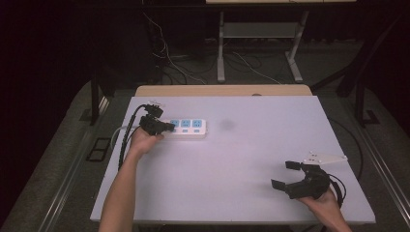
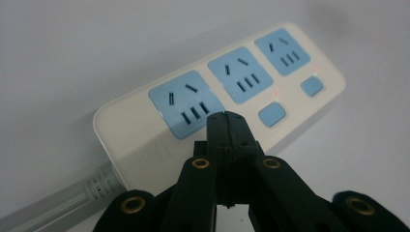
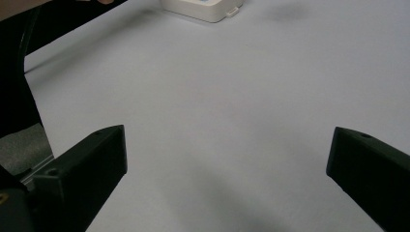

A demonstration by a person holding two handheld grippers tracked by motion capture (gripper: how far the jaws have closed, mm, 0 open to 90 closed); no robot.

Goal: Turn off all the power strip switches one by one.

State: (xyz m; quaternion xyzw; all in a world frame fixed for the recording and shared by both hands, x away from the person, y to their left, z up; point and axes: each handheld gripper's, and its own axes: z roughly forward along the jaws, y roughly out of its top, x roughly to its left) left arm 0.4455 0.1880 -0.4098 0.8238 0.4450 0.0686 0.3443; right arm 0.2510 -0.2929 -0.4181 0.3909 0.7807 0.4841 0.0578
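A white power strip (image 1: 186,128) with three blue sockets lies at the table's far left. Its grey cable (image 2: 53,205) leaves its left end. My left gripper (image 1: 163,127) is shut, with nothing between its jaws. In the left gripper view its joined tips (image 2: 227,123) rest over the strip's front edge beside the first socket (image 2: 186,104). Two blue switches (image 2: 272,114) show to the right of the tips, each with a small red light. My right gripper (image 1: 283,174) stands open and empty near the front right corner, and its jaws (image 3: 225,145) are spread wide over bare table.
The white tabletop (image 1: 232,159) has a faint dark smudge (image 1: 226,124) right of the strip. A wooden desk edge (image 1: 222,90) runs along the far side. Beyond it are a metal table frame (image 1: 221,48) and loose floor cables (image 1: 169,58).
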